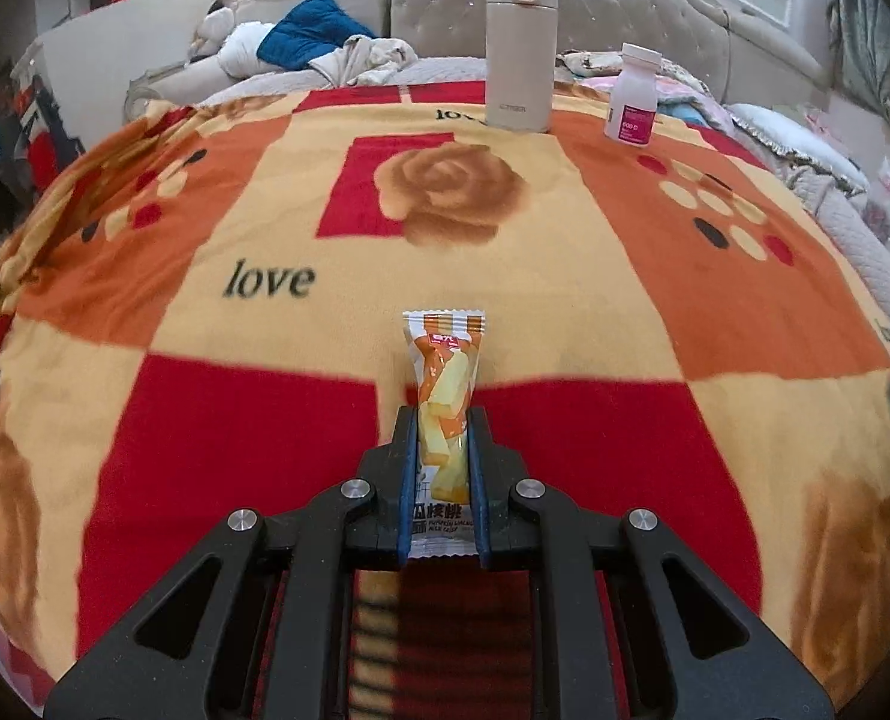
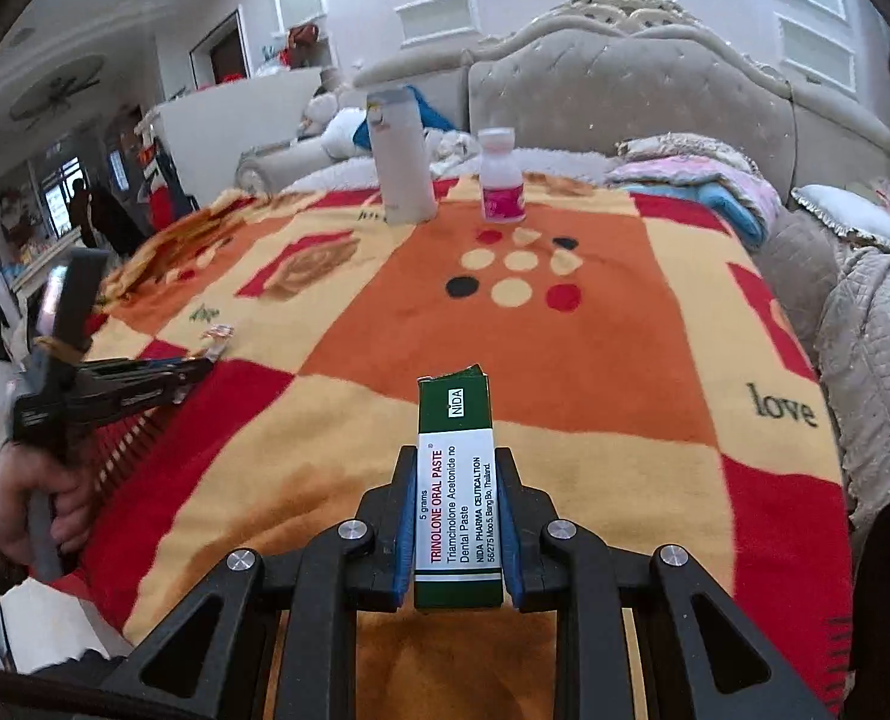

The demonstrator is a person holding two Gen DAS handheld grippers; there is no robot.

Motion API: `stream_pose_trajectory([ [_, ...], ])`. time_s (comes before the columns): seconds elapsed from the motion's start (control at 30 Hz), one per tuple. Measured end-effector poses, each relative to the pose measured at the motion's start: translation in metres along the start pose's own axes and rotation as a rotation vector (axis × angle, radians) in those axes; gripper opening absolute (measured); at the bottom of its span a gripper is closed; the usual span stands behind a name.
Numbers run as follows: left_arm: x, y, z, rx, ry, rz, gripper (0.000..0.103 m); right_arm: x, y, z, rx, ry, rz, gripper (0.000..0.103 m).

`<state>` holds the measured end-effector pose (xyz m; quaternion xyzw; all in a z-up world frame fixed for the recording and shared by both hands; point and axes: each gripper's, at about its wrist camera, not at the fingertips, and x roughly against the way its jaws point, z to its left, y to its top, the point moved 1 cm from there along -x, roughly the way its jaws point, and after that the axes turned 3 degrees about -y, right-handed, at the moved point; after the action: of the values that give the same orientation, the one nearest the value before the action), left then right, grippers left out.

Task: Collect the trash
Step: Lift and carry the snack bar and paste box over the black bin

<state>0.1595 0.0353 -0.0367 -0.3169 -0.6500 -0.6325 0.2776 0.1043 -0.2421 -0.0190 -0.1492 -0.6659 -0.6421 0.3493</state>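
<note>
My left gripper (image 1: 443,414) is shut on an orange and white snack wrapper (image 1: 445,372), which sticks out forward above the blanket. In the right wrist view the left gripper (image 2: 196,363) shows at the left, held by a hand, with the wrapper (image 2: 216,339) at its tip. My right gripper (image 2: 456,456) is shut on a green and white oral paste box (image 2: 456,480), held above the blanket.
A patterned red, orange and cream blanket (image 1: 265,228) covers the surface. At its far edge stand a tall beige flask (image 1: 520,48) and a small white bottle with pink label (image 1: 632,96); both show in the right wrist view, flask (image 2: 400,156) and bottle (image 2: 501,177). A tufted sofa (image 2: 625,84) is behind.
</note>
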Motion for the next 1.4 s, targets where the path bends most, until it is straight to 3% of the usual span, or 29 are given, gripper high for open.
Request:
stream_pose_trajectory([
  [0.13, 0.016, -0.008, 0.001, 0.034, -0.025, 0.003, 0.013, -0.006, 0.000, 0.012, 0.041, -0.008, 0.006, 0.022],
  [0.37, 0.063, 0.005, 0.009, 0.063, -0.054, -0.063, 0.013, 0.005, -0.005, 0.011, 0.046, -0.028, -0.009, 0.022],
  [0.7, 0.103, 0.008, -0.031, -0.010, -0.063, -0.096, 0.013, 0.032, -0.015, -0.033, -0.043, -0.134, -0.014, 0.022],
  [0.93, 0.129, 0.022, -0.048, -0.004, -0.072, -0.130, 0.013, 0.049, -0.020, -0.040, -0.037, -0.148, -0.037, 0.022],
  [1.27, 0.112, 0.022, -0.103, -0.096, -0.083, -0.126, 0.013, 0.083, -0.029, -0.059, -0.073, -0.133, -0.096, 0.022],
  [1.4, 0.103, 0.031, -0.140, -0.143, -0.122, -0.116, 0.013, 0.098, -0.034, -0.065, -0.099, -0.120, -0.127, 0.022],
])
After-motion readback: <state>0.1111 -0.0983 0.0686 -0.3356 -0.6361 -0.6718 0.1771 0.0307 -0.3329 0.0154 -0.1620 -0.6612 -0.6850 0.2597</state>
